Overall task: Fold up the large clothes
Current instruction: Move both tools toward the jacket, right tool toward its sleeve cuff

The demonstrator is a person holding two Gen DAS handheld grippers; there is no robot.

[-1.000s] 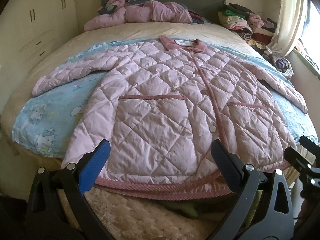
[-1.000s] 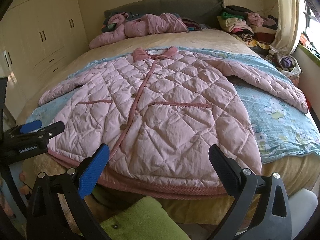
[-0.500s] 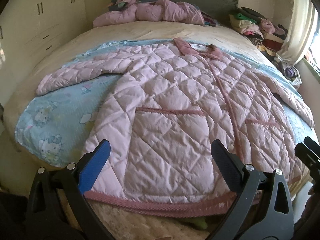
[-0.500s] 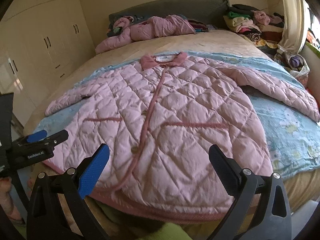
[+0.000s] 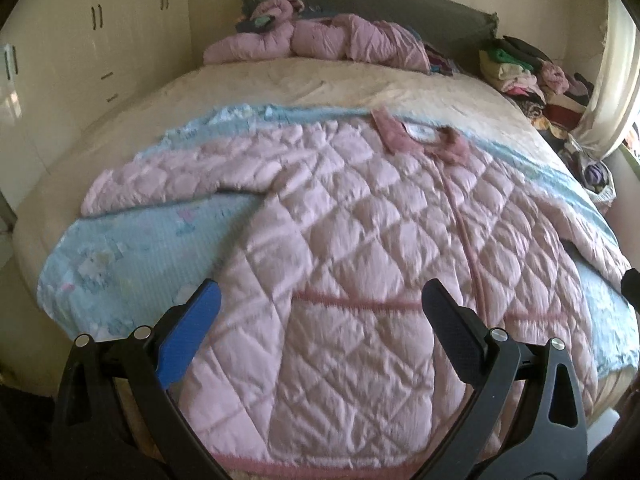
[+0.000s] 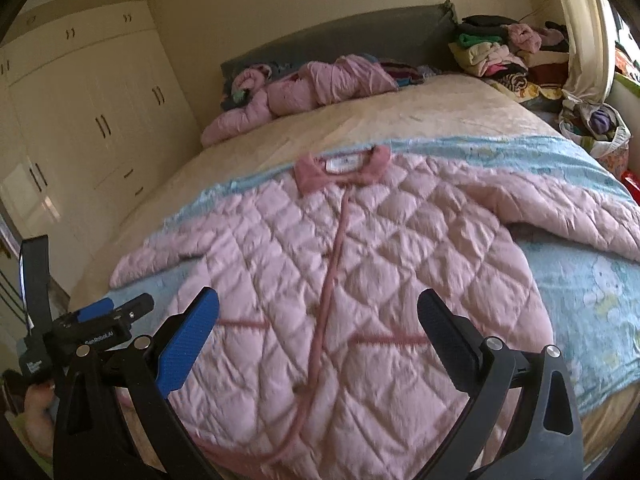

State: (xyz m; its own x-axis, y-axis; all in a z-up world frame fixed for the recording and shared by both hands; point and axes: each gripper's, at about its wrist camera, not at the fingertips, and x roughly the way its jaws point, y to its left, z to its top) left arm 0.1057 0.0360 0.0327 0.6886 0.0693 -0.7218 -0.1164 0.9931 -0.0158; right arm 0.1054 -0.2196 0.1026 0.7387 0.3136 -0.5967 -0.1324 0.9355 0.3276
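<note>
Within 1 second both tongs have moved from the bed's foot edge in over the quilted pink jacket (image 5: 360,264), which lies flat and buttoned on the blue blanket (image 5: 132,256), collar at 12 o'clock. The left tongs (image 5: 320,316) and right tongs (image 6: 318,316) gape wide, holding nothing. Likely a sleeve fold comes first; none has begun.

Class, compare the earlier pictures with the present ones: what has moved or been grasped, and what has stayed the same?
Both grippers have advanced over the pink quilted jacket: its hem, once clear beyond the fingertips, now sits low between them. The left gripper and right gripper remain open, and nothing has been grasped. The jacket still lies flat, buttoned, sleeves spread on the blue blanket; the pile of clothes is unchanged.
</note>
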